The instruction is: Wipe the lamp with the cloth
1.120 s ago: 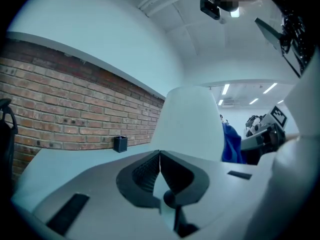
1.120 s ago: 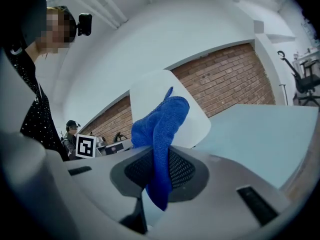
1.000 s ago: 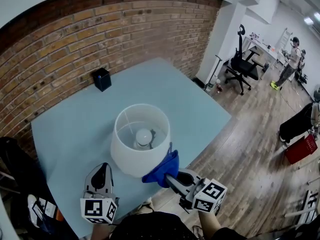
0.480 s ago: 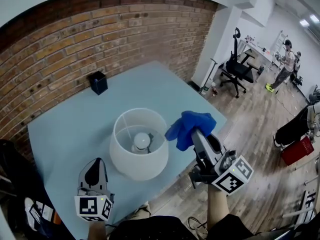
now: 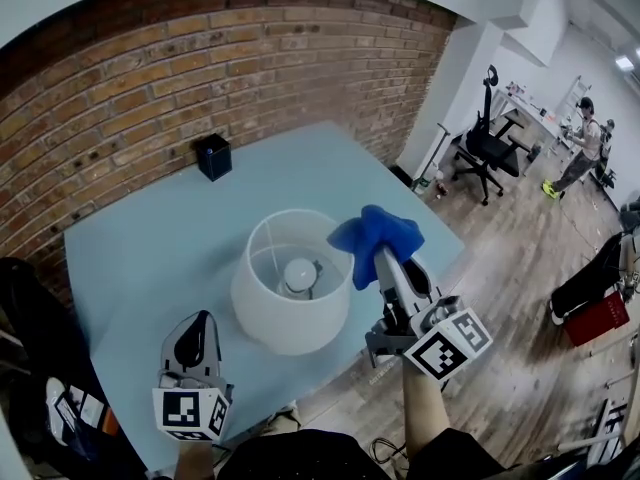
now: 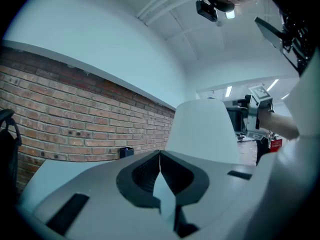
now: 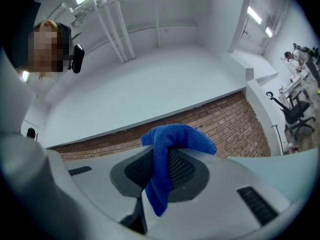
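White open-topped lamp [image 5: 288, 313] shows its bulb. Right gripper [image 5: 380, 255] clamps a bunched blue cloth [image 5: 375, 232] at its three o'clock; left gripper [image 5: 199, 320], jaws together and empty, sits at seven.

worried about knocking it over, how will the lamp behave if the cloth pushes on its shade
Probably light and tippy: the lamp has a wide, thin white shade, open on top, over a base hidden from view. On the smooth table it may slide rather than resist. The left hand-held gripper, shut and empty near it, could steady it.
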`<state>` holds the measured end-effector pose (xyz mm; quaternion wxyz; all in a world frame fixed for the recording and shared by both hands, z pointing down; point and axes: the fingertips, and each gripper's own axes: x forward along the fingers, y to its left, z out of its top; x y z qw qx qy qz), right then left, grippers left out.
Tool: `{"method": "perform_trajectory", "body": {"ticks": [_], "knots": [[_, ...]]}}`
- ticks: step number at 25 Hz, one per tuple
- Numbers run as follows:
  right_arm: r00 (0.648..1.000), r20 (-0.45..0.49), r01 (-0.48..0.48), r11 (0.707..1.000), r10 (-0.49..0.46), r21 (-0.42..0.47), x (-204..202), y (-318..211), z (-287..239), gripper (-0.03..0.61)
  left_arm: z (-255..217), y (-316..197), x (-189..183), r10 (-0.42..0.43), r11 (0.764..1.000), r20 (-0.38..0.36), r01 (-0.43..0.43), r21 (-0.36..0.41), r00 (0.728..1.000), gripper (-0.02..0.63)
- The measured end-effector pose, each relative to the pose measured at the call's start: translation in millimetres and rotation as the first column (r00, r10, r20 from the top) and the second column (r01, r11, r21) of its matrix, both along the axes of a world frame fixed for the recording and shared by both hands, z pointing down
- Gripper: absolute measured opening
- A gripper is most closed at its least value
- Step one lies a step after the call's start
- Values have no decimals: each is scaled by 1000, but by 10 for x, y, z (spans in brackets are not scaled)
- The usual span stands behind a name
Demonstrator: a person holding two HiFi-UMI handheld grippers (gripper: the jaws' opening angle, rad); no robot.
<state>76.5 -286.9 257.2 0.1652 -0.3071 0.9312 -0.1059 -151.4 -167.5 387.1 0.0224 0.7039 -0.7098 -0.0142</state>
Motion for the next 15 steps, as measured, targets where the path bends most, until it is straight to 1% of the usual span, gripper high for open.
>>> {"method": "perform_trajectory", "body": {"ticks": [3, 8, 15], "knots": [[1000, 2, -9, 999, 9, -37, 30, -31, 140, 60, 21, 10, 19, 2, 1000, -3, -2, -7, 1000, 9], [999, -31, -38, 996, 36, -84, 86, -48, 415, 60, 36, 55, 65, 4, 1000, 2, -4, -16, 1000, 9], [989, -135, -88, 984, 67, -152, 144, -139, 916, 60, 98, 50, 39, 0, 999, 3, 0, -34, 1000, 8]]}}
